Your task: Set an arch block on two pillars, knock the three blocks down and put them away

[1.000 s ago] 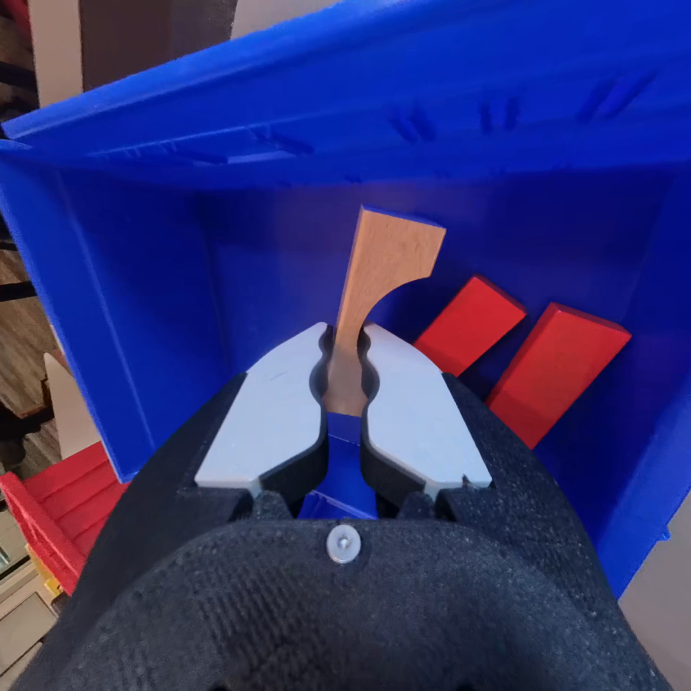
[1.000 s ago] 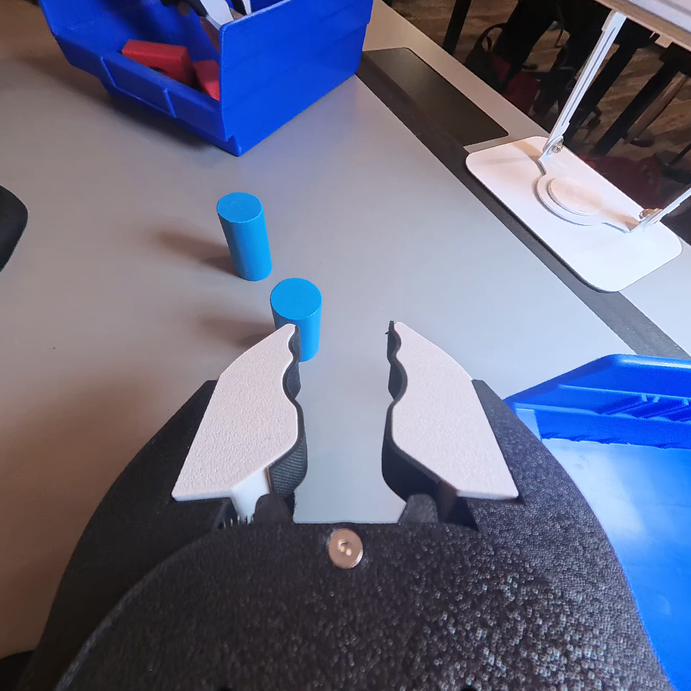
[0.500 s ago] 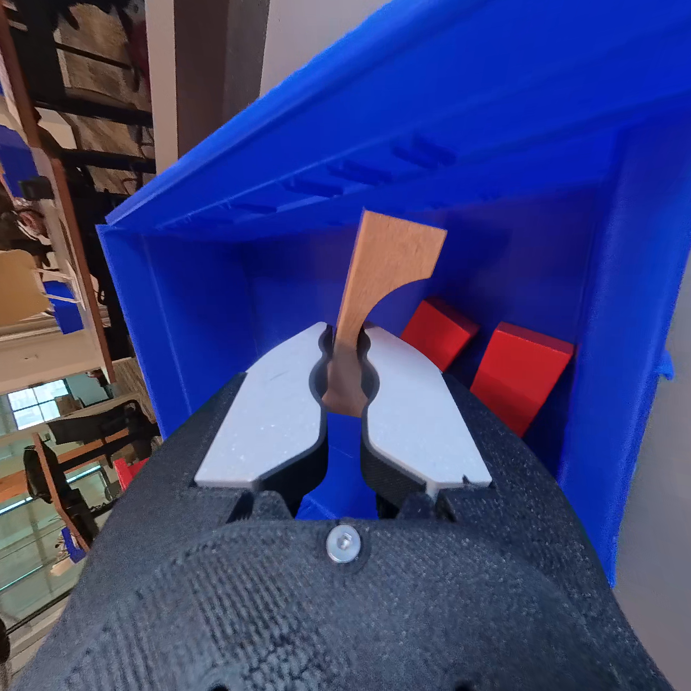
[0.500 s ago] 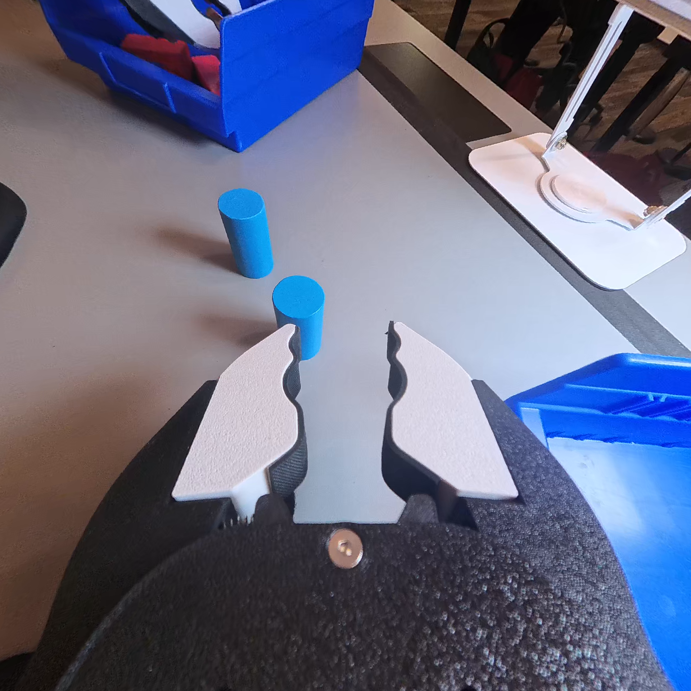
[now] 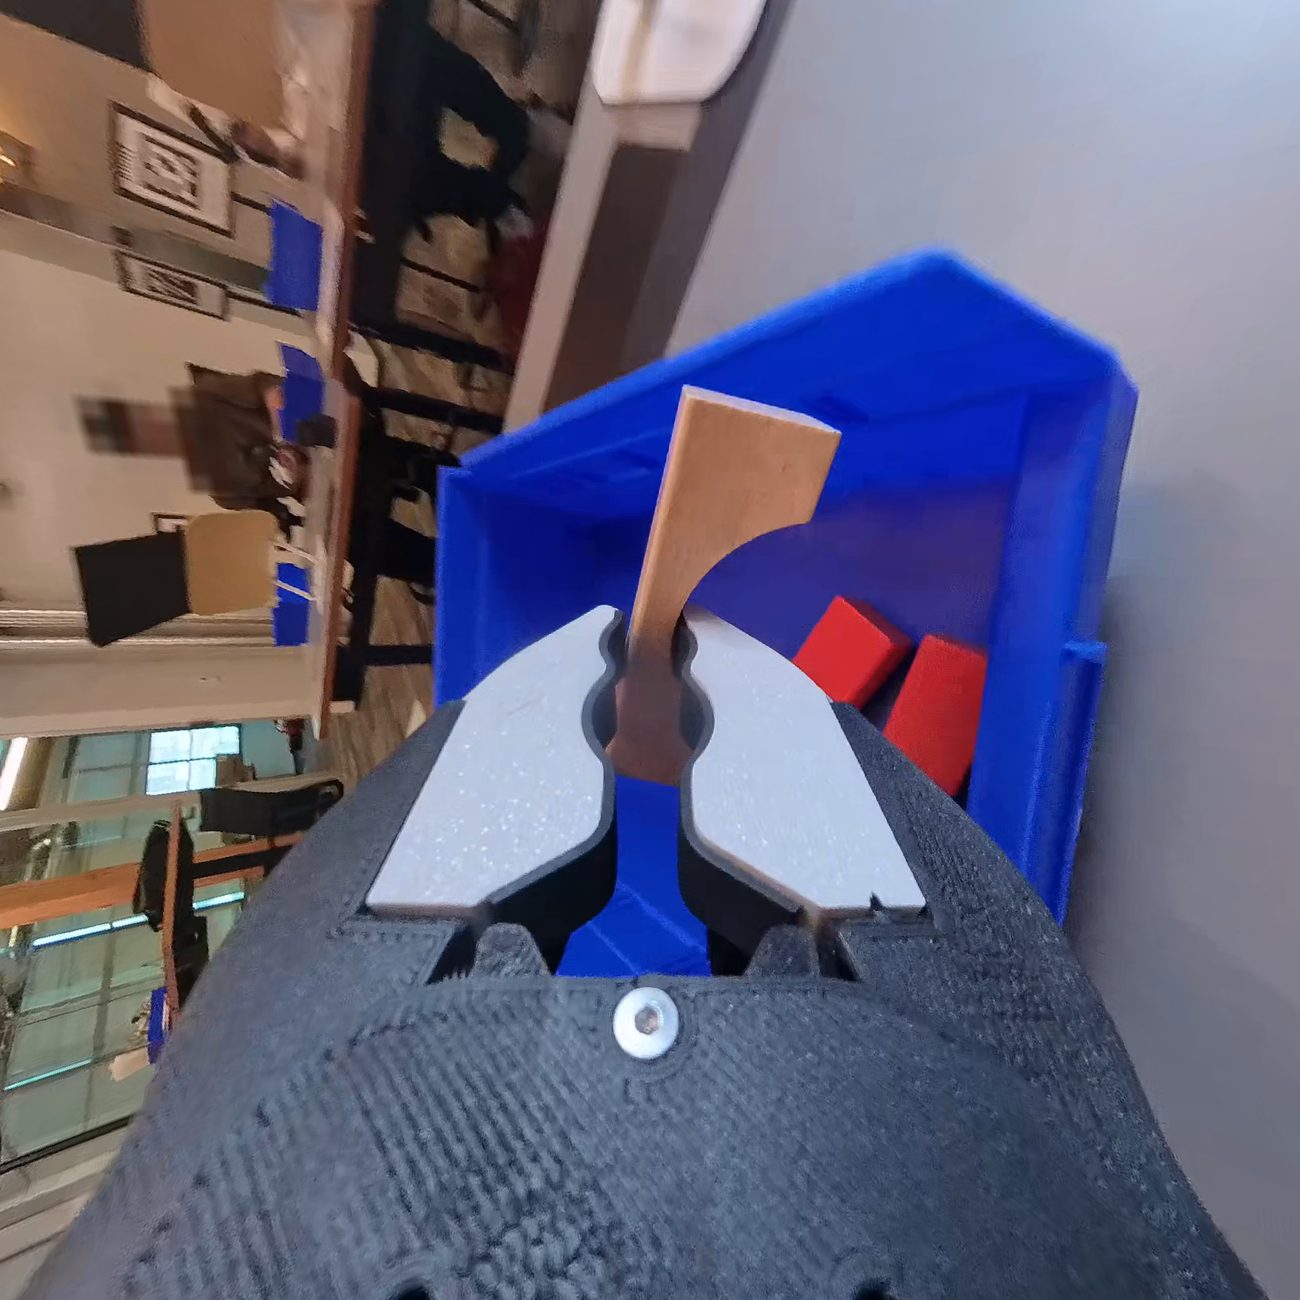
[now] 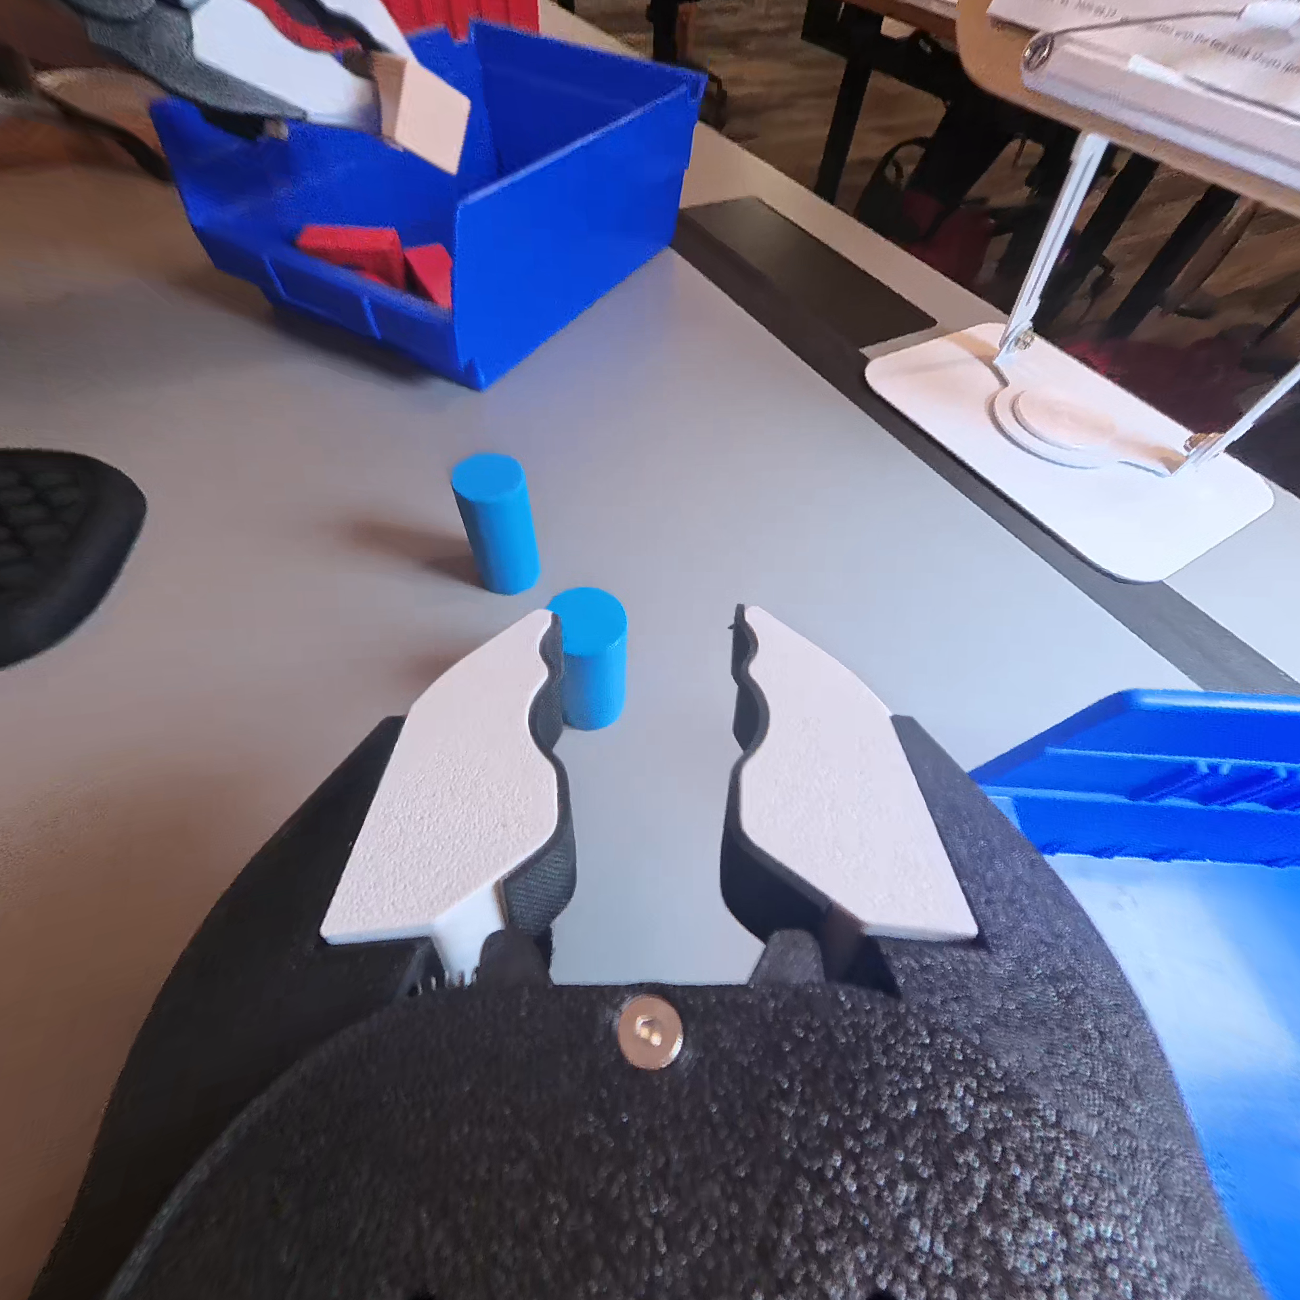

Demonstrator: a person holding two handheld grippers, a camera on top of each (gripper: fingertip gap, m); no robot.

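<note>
My left gripper [image 5: 651,626] is shut on a plain wooden arch block [image 5: 738,492] and holds it above a blue bin [image 5: 1041,422]. Two red blocks [image 5: 855,647] lie in that bin. In the right wrist view the left gripper [image 6: 366,84] with the arch block [image 6: 429,119] shows over the far blue bin [image 6: 549,281]. Two upright blue cylinder pillars stand on the grey table: the far one [image 6: 496,520] and the near one [image 6: 591,654]. My right gripper [image 6: 644,619] is open and empty, its left finger just beside the near pillar.
A second blue bin [image 6: 1161,809] sits at the right, close to my right gripper. A white stand base [image 6: 1069,450] is at the table's far right. A black mesh object [image 6: 56,549] lies at the left. Chairs and desks fill the room behind. Left tips to right tips: about 35 cm. The black mesh object [image 6: 56,549] is about 25 cm from my right fingertips.
My left gripper has lifted the arch block up out of the bin and rolled sideways. The right gripper has barely moved, its view tilting up a little.
</note>
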